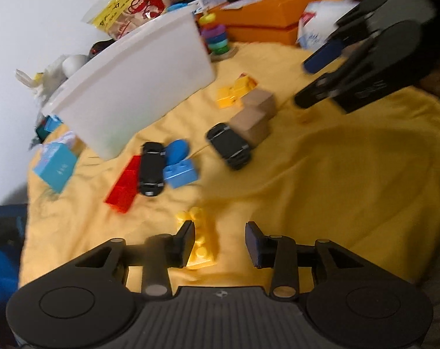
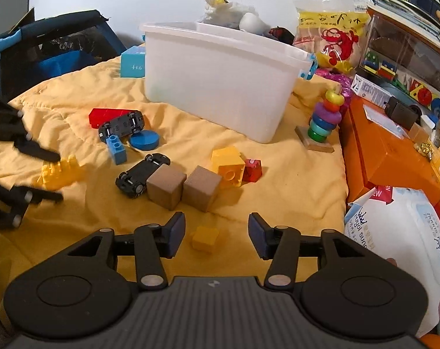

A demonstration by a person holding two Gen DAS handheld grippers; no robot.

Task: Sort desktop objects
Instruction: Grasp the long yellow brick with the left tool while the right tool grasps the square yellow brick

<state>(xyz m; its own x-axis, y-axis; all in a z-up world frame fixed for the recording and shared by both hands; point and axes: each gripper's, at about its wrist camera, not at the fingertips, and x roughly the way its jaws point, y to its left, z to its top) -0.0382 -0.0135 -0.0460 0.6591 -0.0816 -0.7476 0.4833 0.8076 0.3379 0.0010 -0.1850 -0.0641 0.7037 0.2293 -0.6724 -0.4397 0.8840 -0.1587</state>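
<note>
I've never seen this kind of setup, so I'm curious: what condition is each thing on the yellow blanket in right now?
Left hand-held gripper: open, long yellow plastic brick between its fingers.
Right hand-held gripper: open, small yellow cube lying loose between its fingers.
White plastic bin: upright, lidless.
Two black toy cars: overturned, wheels up.
Rainbow ring stacker: upright.
</note>
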